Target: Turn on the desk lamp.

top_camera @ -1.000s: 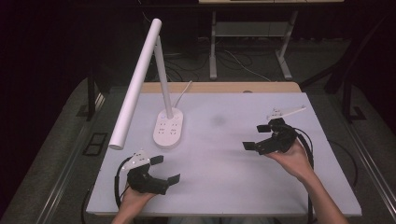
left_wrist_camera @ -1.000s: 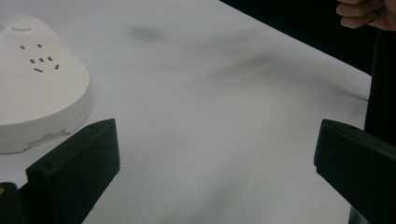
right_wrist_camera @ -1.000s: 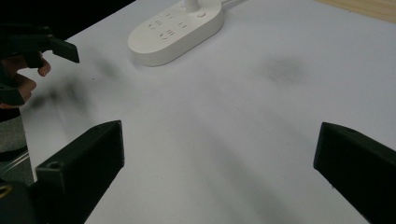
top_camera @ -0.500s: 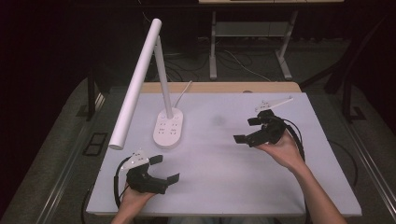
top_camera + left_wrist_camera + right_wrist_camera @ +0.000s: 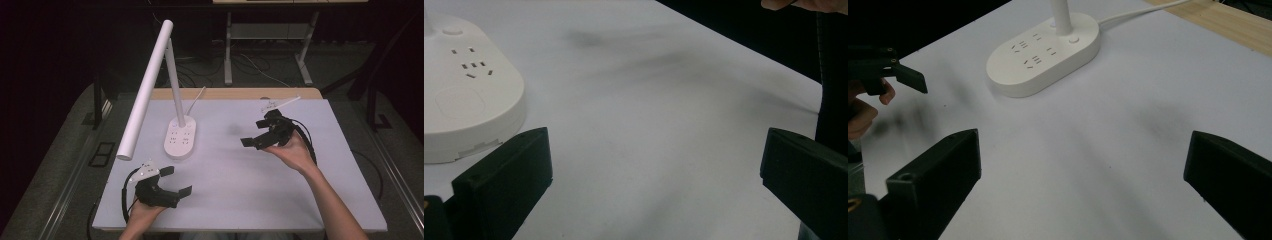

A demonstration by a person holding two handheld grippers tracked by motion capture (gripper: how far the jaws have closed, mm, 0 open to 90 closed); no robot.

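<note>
A white desk lamp stands on the white table; its oval base carries sockets and a button, and its long tube head slants down to the left. My left gripper rests near the table's front left edge, open and empty, with the lamp base just to the left of its jaws. My right gripper hovers at mid-table right of the lamp, open and empty, pointing toward the base. The left gripper shows far off in the right gripper view.
The lamp's white cable runs from the base to the wooden back edge. A thin white rod lies at the back right. Beyond the table are a dark floor, table legs and cables.
My right gripper has moved left and slightly farther back, toward the lamp base. The left gripper has stayed where it was.
</note>
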